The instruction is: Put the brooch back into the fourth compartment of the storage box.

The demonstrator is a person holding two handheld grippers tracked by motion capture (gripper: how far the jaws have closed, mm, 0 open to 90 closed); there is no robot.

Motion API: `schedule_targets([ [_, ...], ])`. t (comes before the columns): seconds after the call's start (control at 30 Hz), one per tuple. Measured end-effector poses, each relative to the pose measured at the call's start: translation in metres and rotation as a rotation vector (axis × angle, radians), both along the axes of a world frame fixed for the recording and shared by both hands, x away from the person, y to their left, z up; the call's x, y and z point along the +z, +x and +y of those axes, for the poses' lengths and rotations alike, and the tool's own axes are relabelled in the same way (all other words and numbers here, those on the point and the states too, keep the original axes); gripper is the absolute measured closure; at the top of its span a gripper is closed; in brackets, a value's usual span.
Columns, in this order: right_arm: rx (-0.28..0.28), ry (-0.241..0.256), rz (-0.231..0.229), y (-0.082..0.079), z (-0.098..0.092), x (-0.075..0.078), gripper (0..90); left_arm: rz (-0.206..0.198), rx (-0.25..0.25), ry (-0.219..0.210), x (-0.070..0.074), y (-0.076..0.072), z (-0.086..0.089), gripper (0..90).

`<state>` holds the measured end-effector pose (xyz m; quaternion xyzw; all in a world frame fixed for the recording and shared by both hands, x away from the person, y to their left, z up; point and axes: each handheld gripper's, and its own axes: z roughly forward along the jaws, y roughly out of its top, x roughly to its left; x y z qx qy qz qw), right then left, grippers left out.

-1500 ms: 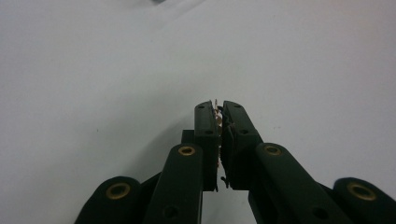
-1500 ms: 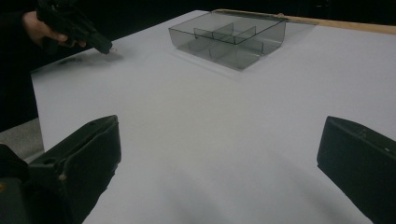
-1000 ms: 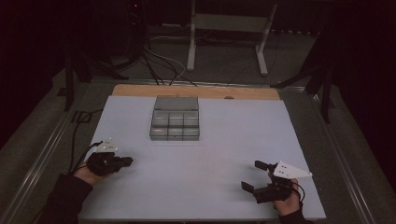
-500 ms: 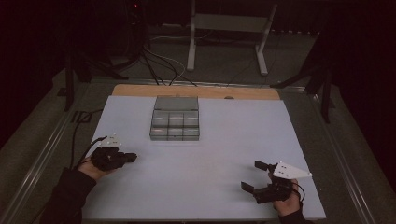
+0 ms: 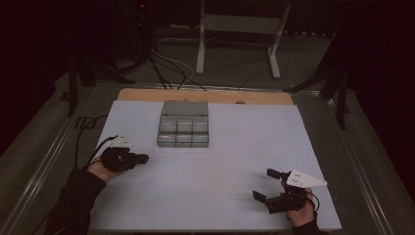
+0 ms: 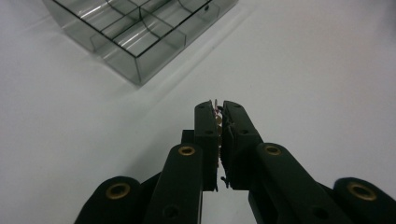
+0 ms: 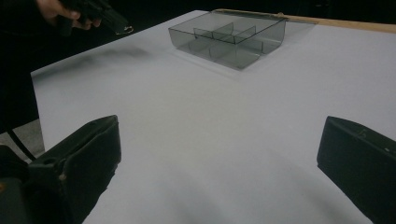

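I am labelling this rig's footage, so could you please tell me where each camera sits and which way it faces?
High view: above the person's side, looking forward and down on the table; forearms, left gripper, right gripper.
Left gripper view: rides the left gripper, jaws closed on something small, facing the compartment box.
Right gripper view: rides the right gripper, jaws wide apart, facing the box and the other hand.
All three share the box.

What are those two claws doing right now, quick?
Left gripper: shut on something tiny between its jaws; what it is cannot be told.
Right gripper: open, holding nothing.
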<state>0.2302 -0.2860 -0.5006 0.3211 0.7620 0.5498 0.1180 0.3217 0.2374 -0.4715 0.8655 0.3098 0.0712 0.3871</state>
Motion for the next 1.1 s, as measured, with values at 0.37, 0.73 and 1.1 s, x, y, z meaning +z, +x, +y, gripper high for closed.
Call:
schedule_targets([
  [0.37,0.001,-0.001,0.0,0.0,0.0,0.0,0.0,-0.025,-0.034,-0.019,0.016,0.013,-0.012,87.8],
  [0.73,0.003,0.0,0.001,0.0,0.0,0.0,0.0,-0.039,-0.055,-0.023,0.028,0.025,-0.022,87.7],
  [1.1,0.002,-0.001,0.0,0.0,0.0,0.0,0.0,-0.059,-0.078,-0.033,0.042,0.039,-0.033,87.8],
])
